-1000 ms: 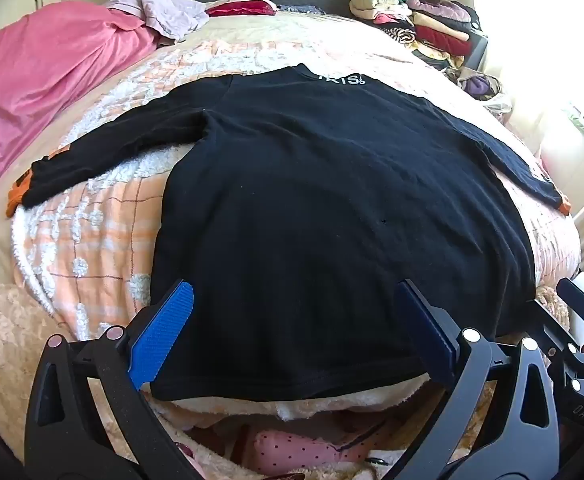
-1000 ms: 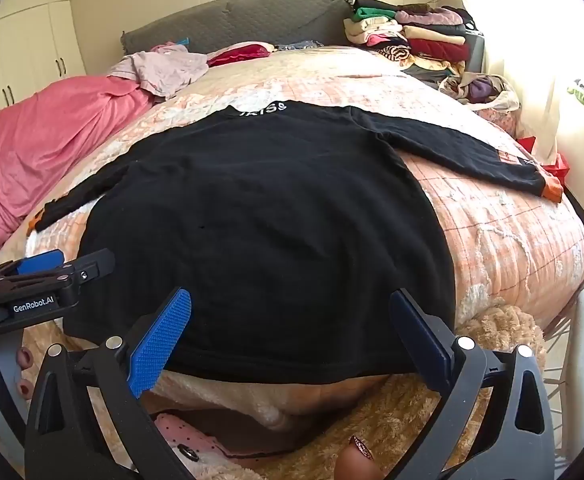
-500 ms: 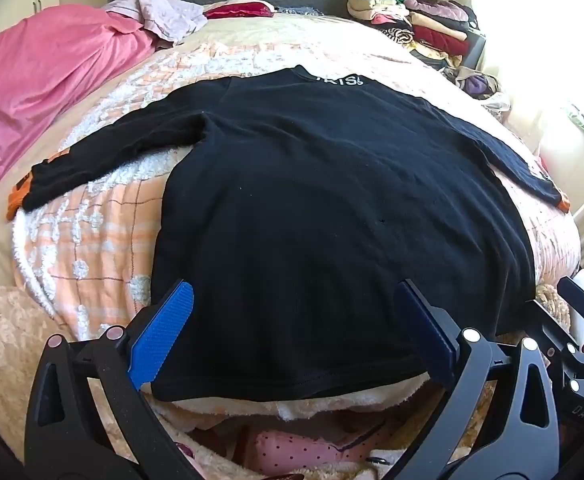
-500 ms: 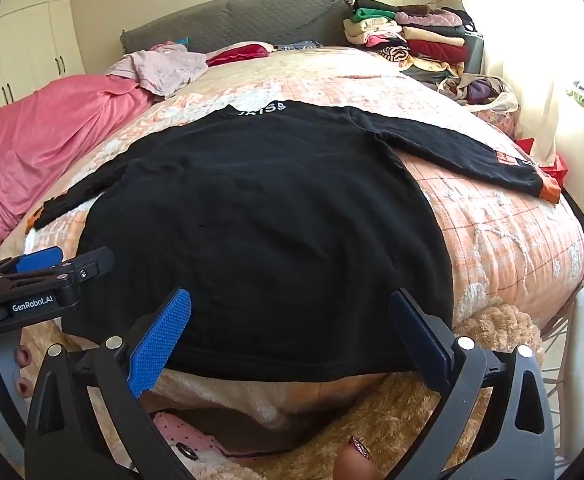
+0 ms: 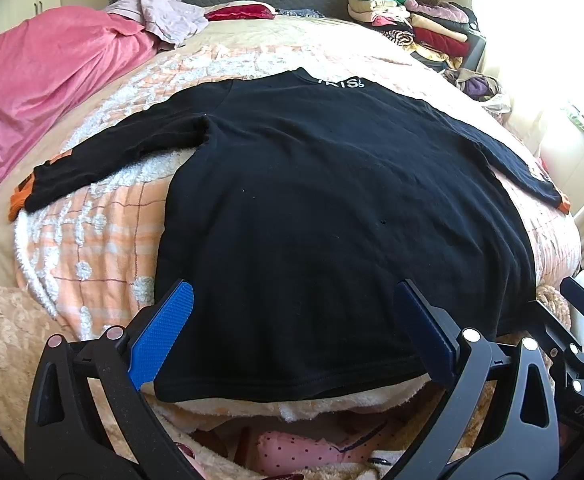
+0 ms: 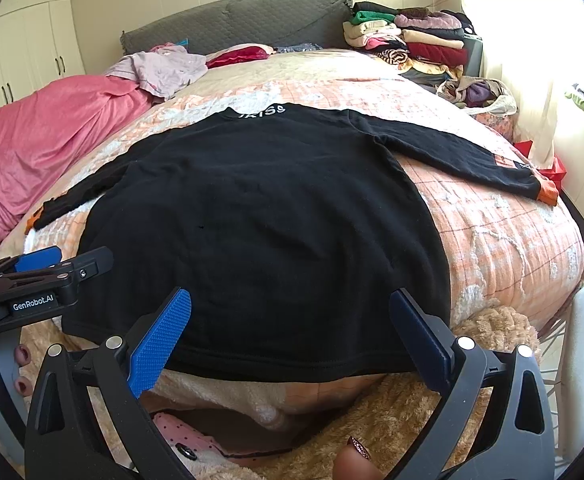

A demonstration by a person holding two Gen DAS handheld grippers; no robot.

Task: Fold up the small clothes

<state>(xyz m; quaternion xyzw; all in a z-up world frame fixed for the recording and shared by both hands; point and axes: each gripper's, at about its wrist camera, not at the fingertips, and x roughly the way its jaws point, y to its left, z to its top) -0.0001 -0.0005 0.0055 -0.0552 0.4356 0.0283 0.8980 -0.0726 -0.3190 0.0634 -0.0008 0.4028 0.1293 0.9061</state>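
Lengthwise — black shirt (image 5: 331,216), collar far.

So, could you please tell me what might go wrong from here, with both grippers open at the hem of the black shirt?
1. The black shirt lies on a fluffy blanket; the left gripper or right gripper could pinch blanket pile along with the hem.
2. The hem sits at the bed's near edge, so a pull toward the person may drag it off.
3. Both sleeves are spread wide; the orange cuff could trail and bunch while folding.
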